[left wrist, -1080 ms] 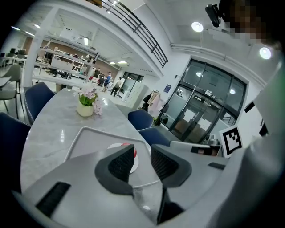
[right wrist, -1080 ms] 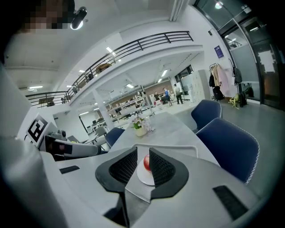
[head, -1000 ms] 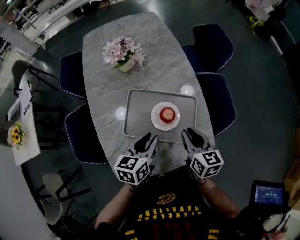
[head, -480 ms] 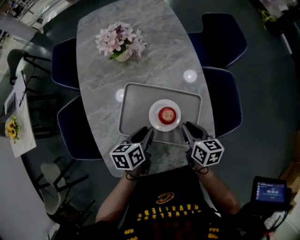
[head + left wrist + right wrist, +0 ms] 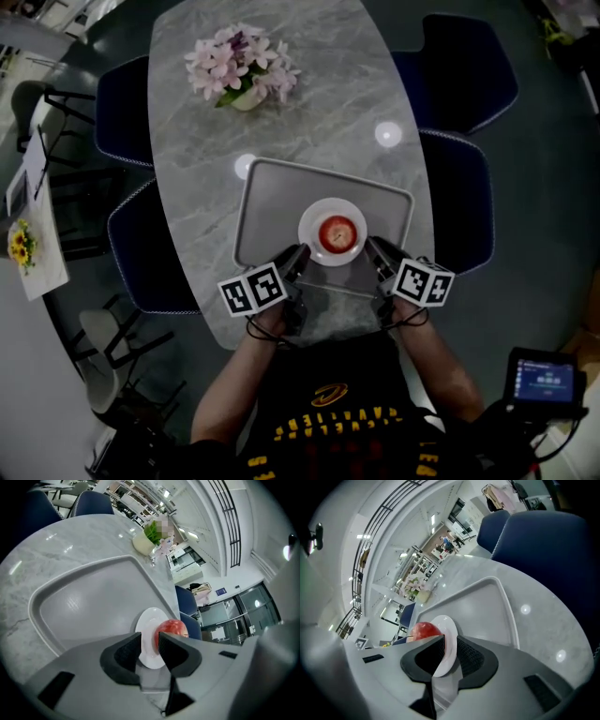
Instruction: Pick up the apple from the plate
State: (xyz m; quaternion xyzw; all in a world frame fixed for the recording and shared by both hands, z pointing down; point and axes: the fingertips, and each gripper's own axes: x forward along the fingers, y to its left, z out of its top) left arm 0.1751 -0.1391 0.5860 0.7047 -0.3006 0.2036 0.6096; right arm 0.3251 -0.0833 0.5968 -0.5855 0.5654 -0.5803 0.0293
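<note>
Left gripper (image 5: 150, 649): jaws narrowly parted, nothing between them. Right gripper (image 5: 449, 654): the same, empty. I hold both low over the near edge of the tray (image 5: 267, 202) so that they flank the plate (image 5: 311, 217). The apple (image 5: 337, 232) rests mid-plate, just ahead and between the tools, ungrasped. I judge either gap too narrow for it; widen first.

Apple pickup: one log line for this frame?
stage: pre-grasp | apple: on plate, in tray, untouched | left gripper: open, empty, near-left of plate | right gripper: open, empty, near-right of plate
</note>
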